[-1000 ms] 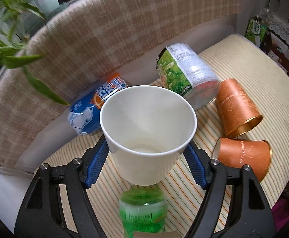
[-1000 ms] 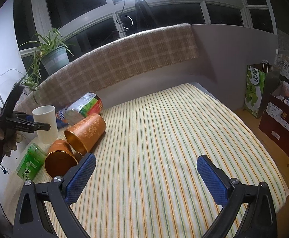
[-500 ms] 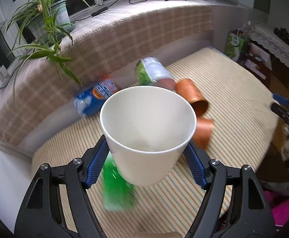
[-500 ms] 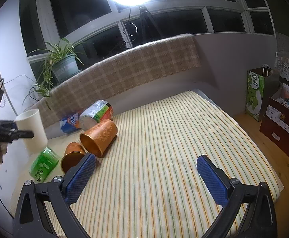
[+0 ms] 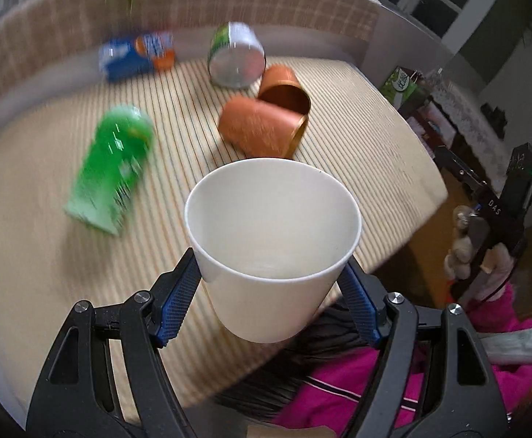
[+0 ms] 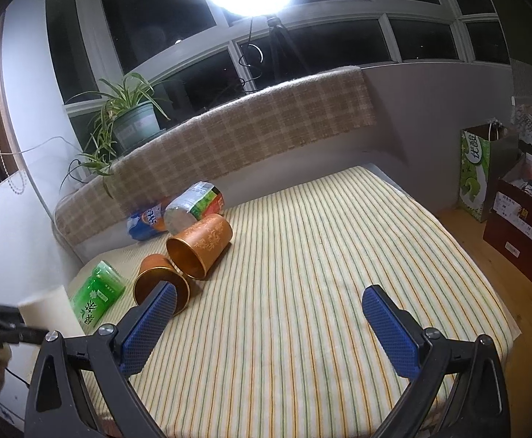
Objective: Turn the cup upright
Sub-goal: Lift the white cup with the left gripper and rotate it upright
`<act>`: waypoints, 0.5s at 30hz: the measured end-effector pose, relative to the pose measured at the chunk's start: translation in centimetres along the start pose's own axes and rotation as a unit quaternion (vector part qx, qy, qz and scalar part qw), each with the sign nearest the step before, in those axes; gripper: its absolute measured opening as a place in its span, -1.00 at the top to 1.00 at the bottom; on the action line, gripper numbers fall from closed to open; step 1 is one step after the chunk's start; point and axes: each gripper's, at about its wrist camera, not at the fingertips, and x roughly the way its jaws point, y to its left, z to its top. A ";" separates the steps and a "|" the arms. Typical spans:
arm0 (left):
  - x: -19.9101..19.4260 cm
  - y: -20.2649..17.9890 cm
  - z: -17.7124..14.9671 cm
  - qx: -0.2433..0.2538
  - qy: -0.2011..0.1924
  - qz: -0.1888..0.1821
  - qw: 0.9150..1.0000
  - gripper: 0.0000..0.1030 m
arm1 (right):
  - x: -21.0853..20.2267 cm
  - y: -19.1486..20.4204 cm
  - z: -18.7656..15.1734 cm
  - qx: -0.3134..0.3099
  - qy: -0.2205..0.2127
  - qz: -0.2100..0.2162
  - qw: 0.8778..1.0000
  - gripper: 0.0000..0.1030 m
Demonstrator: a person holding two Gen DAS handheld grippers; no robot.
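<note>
Shifted: white cup (image 5: 273, 244), mouth up, now over the table's (image 6: 302, 292) near edge, clamped in left gripper (image 5: 271, 292). Right gripper (image 6: 266, 325): spread, nothing held. Lying: two copper cups (image 6: 200, 250), two cans (image 6: 192, 206), one green pack (image 6: 96, 297).

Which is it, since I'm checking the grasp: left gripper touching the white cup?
Touching: in the left wrist view, the left gripper presses both blue pads against the white cup's sides.

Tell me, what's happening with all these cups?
A person holds tongs in each hand. The left tongs grip a white paper cup, mouth up, in the air near the edge of the striped table. The right tongs are open and empty. Two orange cups lie on their sides.
</note>
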 end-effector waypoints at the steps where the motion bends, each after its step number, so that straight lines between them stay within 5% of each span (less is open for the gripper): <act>1: 0.4 0.1 -0.2 -0.007 0.002 -0.006 1.000 -0.48 | 0.0 0.0 0.0 0.000 0.001 0.000 1.000 -1.00; 6: 2.5 1.8 -0.3 -0.058 0.024 -0.038 0.997 -0.48 | -0.2 0.0 0.0 0.004 0.001 0.000 1.000 -1.00; 15: 4.2 3.9 1.0 -0.086 0.016 -0.034 0.996 -0.48 | -0.2 0.0 0.0 0.003 0.002 -0.006 1.000 -1.00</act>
